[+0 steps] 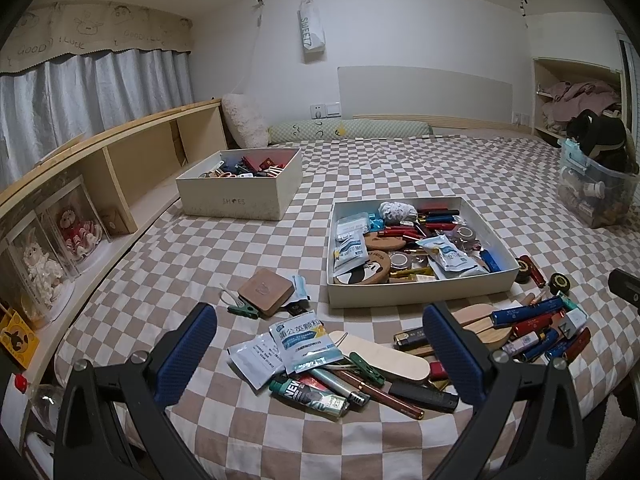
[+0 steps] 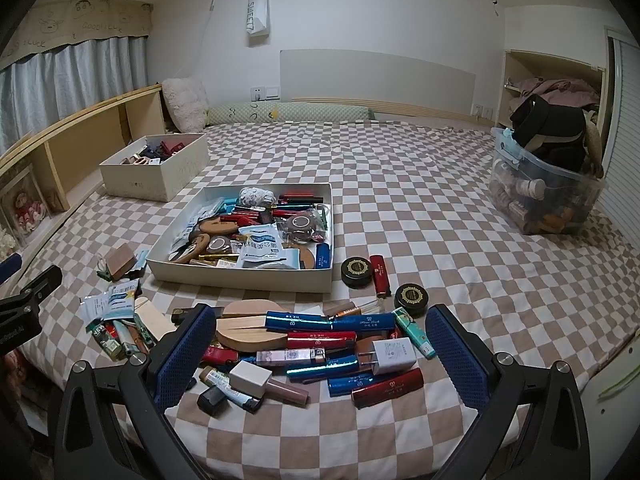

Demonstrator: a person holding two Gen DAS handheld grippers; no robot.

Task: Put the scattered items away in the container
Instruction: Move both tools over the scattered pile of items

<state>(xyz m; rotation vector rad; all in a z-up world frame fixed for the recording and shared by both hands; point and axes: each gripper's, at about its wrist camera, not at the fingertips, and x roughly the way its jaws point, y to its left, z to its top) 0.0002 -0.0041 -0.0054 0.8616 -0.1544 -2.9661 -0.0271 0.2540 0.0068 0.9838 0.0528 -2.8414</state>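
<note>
A shallow white tray (image 1: 420,294) (image 2: 240,278) holding sachets, lighters and coasters sits mid-bed. In front of it lie scattered items. Medicine sachets (image 1: 302,338), a pale wooden board (image 1: 384,354) and a green tube (image 1: 308,396) lie between the fingers of my open left gripper (image 1: 320,354). My open right gripper (image 2: 320,354) hovers over blue and red lighters (image 2: 320,322), a white charger plug (image 2: 390,356), a wooden heart (image 2: 244,330) and a pink tube (image 2: 286,390). Two black round tins (image 2: 357,272) and a red lighter (image 2: 380,274) rest right of the tray. Neither gripper holds anything.
A brown square coaster (image 1: 266,292) and a green clip (image 1: 244,311) lie left of the tray. A white shoe box (image 1: 240,190) full of items stands at the back left, a clear plastic bin (image 2: 548,196) at the right. Wooden shelving (image 1: 120,176) lines the left side of the checkered bed.
</note>
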